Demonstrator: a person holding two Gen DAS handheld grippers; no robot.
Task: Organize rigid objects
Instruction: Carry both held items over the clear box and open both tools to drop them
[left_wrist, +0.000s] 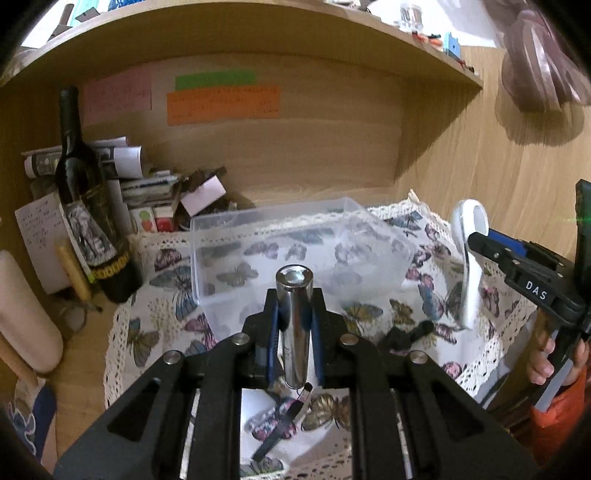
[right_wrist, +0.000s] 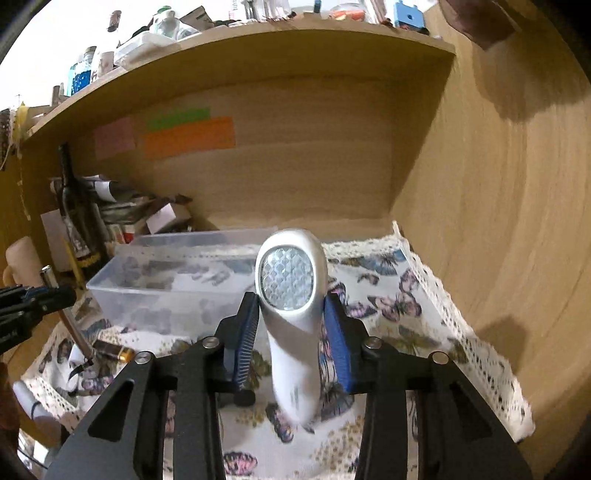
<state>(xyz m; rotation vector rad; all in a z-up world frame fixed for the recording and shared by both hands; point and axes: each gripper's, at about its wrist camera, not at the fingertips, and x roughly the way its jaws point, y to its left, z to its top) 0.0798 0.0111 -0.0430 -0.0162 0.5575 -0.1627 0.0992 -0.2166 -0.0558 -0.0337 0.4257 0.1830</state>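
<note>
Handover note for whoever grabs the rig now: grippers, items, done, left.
Left gripper: shut on the metal cylinder, held upright above the butterfly cloth, in front of the clear plastic bin.
Right gripper: shut on the white handheld light, lens end up, to the right of the bin.
Done: both items picked up; nothing visible inside the bin yet.
Left: put both in the bin, presumably. On the cloth remain a battery, a small black piece and a dark pen-like item.
</note>
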